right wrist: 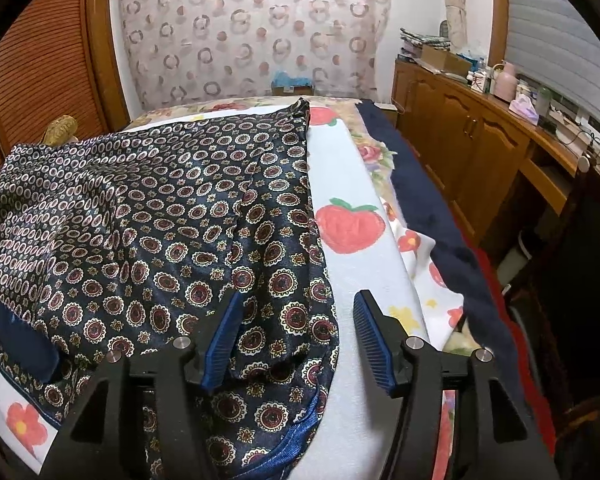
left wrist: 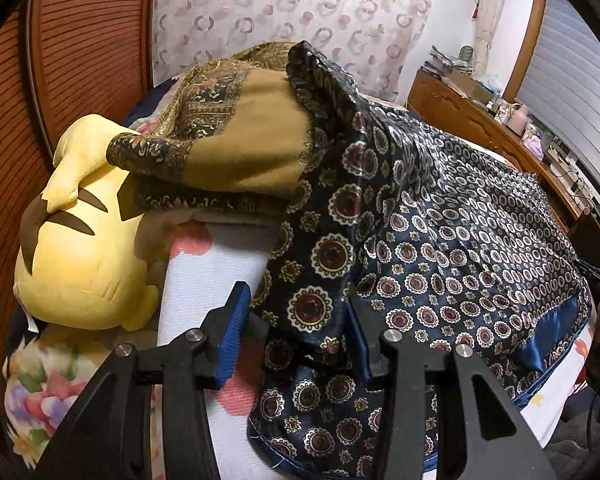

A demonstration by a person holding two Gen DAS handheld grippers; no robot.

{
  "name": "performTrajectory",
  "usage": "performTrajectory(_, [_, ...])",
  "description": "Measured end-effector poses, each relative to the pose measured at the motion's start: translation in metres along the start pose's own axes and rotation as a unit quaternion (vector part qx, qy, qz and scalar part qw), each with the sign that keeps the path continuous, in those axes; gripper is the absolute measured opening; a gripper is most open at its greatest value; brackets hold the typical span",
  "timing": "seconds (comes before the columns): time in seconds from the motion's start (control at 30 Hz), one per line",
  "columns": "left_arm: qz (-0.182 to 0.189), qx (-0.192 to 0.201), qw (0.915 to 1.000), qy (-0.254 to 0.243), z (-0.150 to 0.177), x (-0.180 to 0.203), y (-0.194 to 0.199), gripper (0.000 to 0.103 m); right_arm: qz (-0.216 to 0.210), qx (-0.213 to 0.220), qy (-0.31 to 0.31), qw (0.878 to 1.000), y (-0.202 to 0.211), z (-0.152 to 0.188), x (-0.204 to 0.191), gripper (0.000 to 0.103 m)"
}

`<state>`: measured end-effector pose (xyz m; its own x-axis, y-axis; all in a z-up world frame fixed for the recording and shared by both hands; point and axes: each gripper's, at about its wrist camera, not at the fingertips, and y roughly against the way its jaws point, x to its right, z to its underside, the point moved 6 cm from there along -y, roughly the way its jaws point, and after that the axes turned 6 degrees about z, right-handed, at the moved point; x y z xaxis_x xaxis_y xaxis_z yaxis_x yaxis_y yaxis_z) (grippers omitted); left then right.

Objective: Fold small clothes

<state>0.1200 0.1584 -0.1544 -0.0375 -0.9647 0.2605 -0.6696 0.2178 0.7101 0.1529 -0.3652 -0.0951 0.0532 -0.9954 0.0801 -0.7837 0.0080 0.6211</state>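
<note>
A dark navy satin garment (left wrist: 440, 240) printed with round medallions and edged in blue lies spread on the bed, one part rising in a loose fold towards the folded blanket. My left gripper (left wrist: 296, 316) is open over its near left corner. Cloth sits between the blue pads, and a gap shows beside the left pad (left wrist: 234, 320). In the right wrist view the same garment (right wrist: 160, 220) covers the left half. My right gripper (right wrist: 298, 320) is open over its near right corner, its left pad (right wrist: 226, 324) above the cloth and its right pad (right wrist: 370, 324) above bare sheet.
The white sheet (right wrist: 352, 184) has red fruit prints. A yellow plush toy (left wrist: 84, 248) and a folded mustard paisley blanket (left wrist: 240, 140) lie at the left. A navy blanket (right wrist: 432, 208) runs along the bed's right edge, beside a cluttered wooden cabinet (right wrist: 460, 140).
</note>
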Motion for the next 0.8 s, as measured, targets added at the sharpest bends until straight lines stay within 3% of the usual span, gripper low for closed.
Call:
performTrajectory(0.4, [0.009, -0.002, 1.0, 0.0, -0.003, 0.003, -0.003, 0.046, 0.0, -0.002, 0.001, 1.0, -0.001, 0.0, 0.0, 0.062])
performTrajectory(0.43, [0.012, -0.002, 0.9999, -0.001, -0.004, 0.004, -0.003, 0.044, 0.0, -0.002, 0.002, 1.0, -0.001, 0.0, 0.0, 0.063])
performTrajectory(0.5, [0.023, -0.002, 0.9997, -0.005, -0.004, 0.008, -0.003, 0.025, 0.001, -0.002, 0.003, 1.0, -0.001, 0.0, 0.0, 0.063])
performTrajectory(0.6, [0.038, 0.005, 0.9991, -0.018, -0.01, 0.019, 0.001, 0.006, -0.002, -0.003, 0.005, 1.0, -0.001, 0.001, 0.0, 0.064])
performTrajectory(0.8, [0.068, 0.052, 0.9952, -0.047, -0.033, 0.055, 0.023, 0.004, -0.002, -0.004, 0.006, 1.0, -0.001, 0.001, -0.001, 0.065])
